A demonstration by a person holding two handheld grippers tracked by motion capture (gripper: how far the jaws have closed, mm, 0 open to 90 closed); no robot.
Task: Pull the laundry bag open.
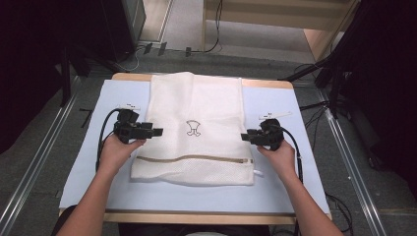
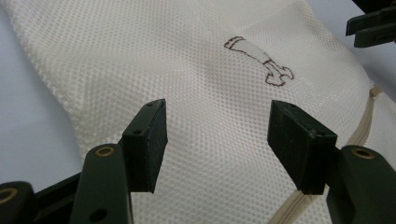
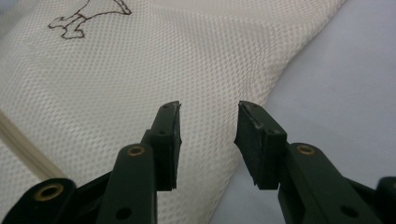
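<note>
One brown emblem (image 1: 193, 128) on mesh bag (image 1: 196, 98)

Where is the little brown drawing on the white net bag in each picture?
High view: the brown drawing sits mid-bag, between the two grippers.
Left gripper view: upper right, beyond the open jaws.
Right gripper view: top left corner.
Shared landmark: the beige zipper on the mesh bag.

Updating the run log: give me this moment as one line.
left gripper: open, over bag's left edge | right gripper: open, over right edge | mesh laundry bag: flat, zipper nearest the person, not held
</note>
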